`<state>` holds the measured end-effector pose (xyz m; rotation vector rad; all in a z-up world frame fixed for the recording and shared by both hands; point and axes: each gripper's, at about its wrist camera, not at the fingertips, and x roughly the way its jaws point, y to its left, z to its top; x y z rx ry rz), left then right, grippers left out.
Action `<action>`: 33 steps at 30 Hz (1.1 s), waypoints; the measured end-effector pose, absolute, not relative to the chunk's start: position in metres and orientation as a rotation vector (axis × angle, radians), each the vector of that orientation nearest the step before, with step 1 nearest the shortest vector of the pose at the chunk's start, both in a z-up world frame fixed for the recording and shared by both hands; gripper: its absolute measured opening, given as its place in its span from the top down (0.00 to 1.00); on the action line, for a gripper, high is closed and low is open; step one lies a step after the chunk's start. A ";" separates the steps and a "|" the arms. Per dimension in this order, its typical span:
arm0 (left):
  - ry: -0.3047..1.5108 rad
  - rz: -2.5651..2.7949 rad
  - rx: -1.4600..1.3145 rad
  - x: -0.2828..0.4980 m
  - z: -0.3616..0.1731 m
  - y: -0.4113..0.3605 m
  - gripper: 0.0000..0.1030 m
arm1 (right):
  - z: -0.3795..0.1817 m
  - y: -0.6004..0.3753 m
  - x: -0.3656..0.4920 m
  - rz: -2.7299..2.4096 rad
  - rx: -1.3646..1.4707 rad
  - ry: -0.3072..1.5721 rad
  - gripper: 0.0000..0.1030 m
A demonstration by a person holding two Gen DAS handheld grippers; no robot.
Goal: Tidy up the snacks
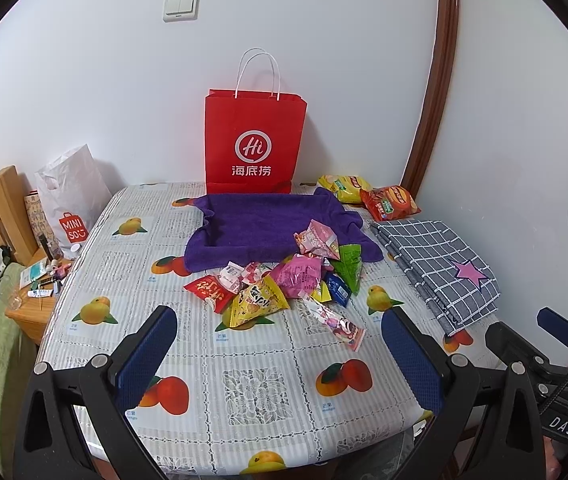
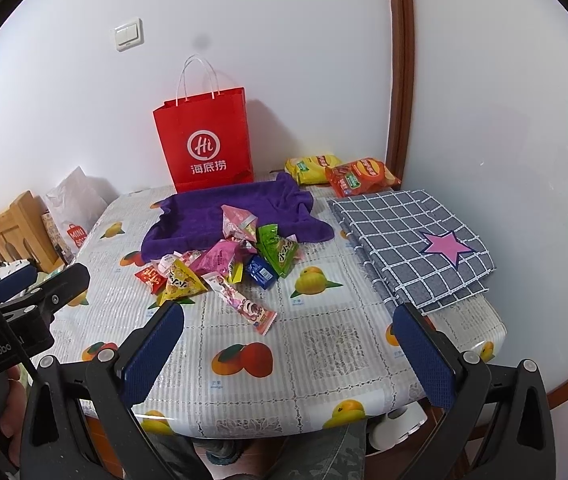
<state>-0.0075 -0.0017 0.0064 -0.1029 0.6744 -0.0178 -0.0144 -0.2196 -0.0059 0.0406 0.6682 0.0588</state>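
the snack pile (image 1: 284,280) sits mid-table on the fruit-print cloth (image 1: 251,392), its far side spilling onto the front edge of the purple towel (image 1: 251,220). two chip bags (image 1: 368,194) lie apart at the back right, near the red bag (image 1: 253,140).

these packets look light, crinkly and slick, and probably crush easily if pinched across the puffed middle. a sealed end or a corner seems the safer hold. the long pink packet (image 1: 334,322) lies nearest and clear of the heap, so it looks the easiest first pick; one end of it offers a flat seam.

the left gripper (image 1: 279,344) hangs over the near table with jaws spread wide and nothing between them; the pile is ahead of the fingertips, not touching. the right gripper (image 2: 288,340) is likewise wide apart and empty, with the pink packet just beyond and between its tips, apart from both.
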 end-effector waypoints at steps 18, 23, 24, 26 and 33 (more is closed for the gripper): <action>0.673 -0.019 -0.106 -0.009 0.006 -0.002 0.00 | -0.001 -0.217 -0.020 0.072 0.037 0.652 0.00; 0.672 -0.020 -0.106 -0.009 0.006 -0.002 0.00 | 0.000 -0.216 -0.020 0.071 0.033 0.661 0.00; 0.671 -0.022 -0.105 -0.009 0.006 -0.002 0.00 | 0.000 -0.216 -0.020 0.072 0.034 0.660 0.00; 0.670 -0.023 -0.104 -0.010 0.006 -0.001 0.00 | 0.001 -0.215 -0.020 0.077 0.039 0.662 0.00; 0.666 -0.031 -0.100 -0.008 0.006 -0.003 0.00 | 0.001 -0.216 -0.021 0.087 0.047 0.654 0.00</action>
